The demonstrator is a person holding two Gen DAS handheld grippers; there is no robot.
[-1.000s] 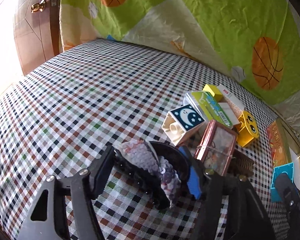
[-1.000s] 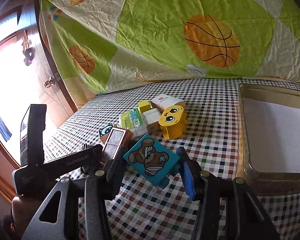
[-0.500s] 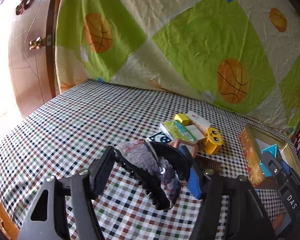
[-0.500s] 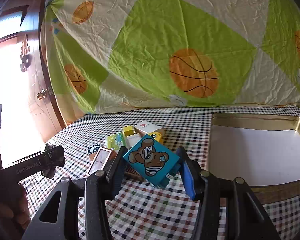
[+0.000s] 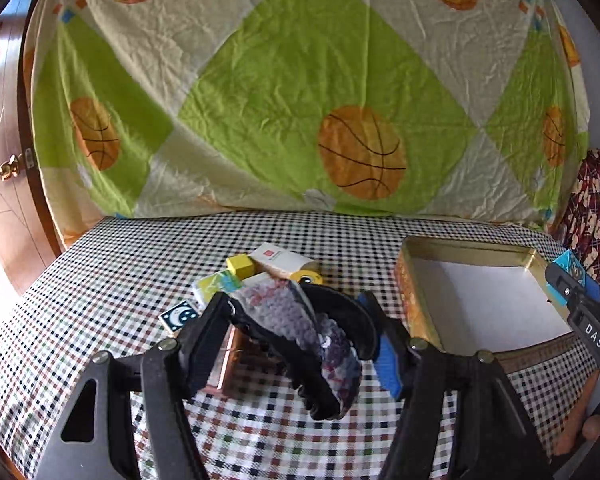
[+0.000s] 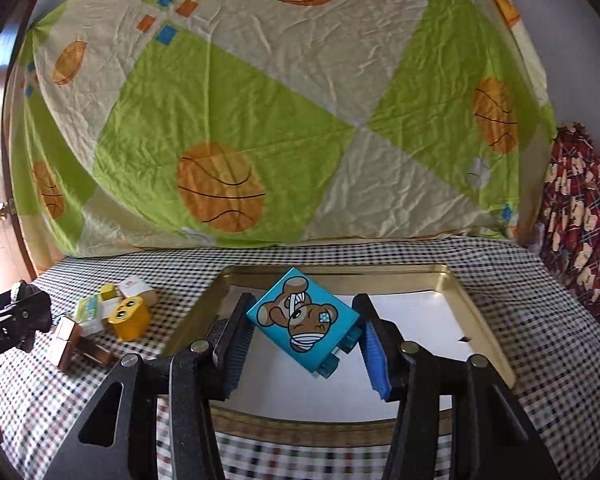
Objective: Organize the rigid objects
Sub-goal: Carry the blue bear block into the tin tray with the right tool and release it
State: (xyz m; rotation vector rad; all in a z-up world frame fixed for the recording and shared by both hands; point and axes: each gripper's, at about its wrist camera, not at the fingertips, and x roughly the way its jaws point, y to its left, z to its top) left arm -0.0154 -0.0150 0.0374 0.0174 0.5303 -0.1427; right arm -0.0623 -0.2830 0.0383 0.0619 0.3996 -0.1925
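Centre frame of the right wrist view: right gripper [image 6: 300,340] clamping a tilted blue bear block [image 6: 302,322] over the empty gold tin tray [image 6: 446,276] directly ahead, nothing between; left gripper [image 5: 296,340] holding a black hair claw clip [image 5: 300,344], tray right of it, toy-block pile [image 5: 260,276] behind.

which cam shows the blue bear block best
The right wrist view: the blue bear block sits centred in the right gripper, its bear face fully visible. The left wrist view catches only a blue corner at the right edge.
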